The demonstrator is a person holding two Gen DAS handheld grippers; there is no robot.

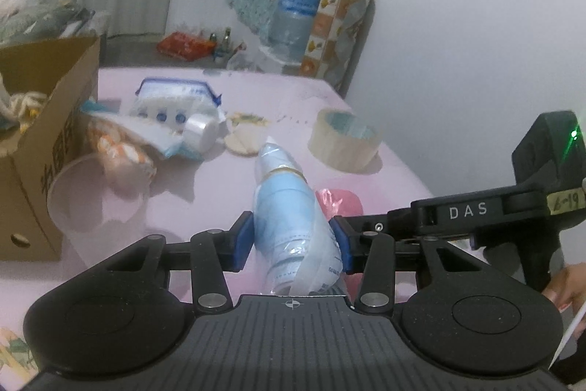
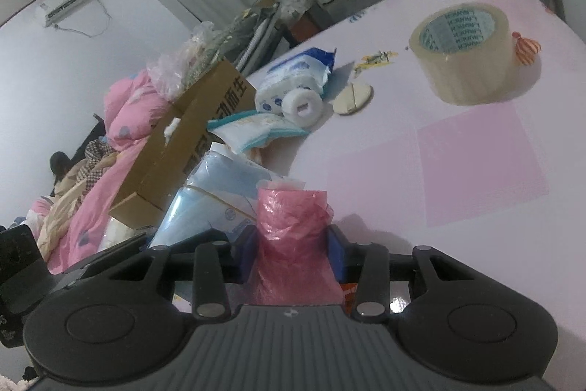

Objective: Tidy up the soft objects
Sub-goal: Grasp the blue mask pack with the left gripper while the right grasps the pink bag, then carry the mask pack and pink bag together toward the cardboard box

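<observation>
My left gripper (image 1: 293,239) is shut on a rolled pack of light blue face masks (image 1: 284,204) in clear plastic, bound by a rubber band, held above the pink table. My right gripper (image 2: 293,246) is shut on a bunched pink plastic bag (image 2: 293,226), also above the table. The mask pack also shows in the right wrist view (image 2: 216,204), just left of the pink bag. The pink bag also shows in the left wrist view (image 1: 342,200), right of the mask pack. The right gripper's body (image 1: 512,207) lies close on the right.
An open cardboard box (image 1: 44,149) stands at the table's left. Beside it lie tissue packs (image 1: 172,101), a white roll (image 1: 201,131), an orange packet (image 1: 121,152) and cotton pads (image 1: 241,138). A roll of clear tape (image 1: 346,138) sits to the right. A pink quilt (image 2: 121,134) is behind the box.
</observation>
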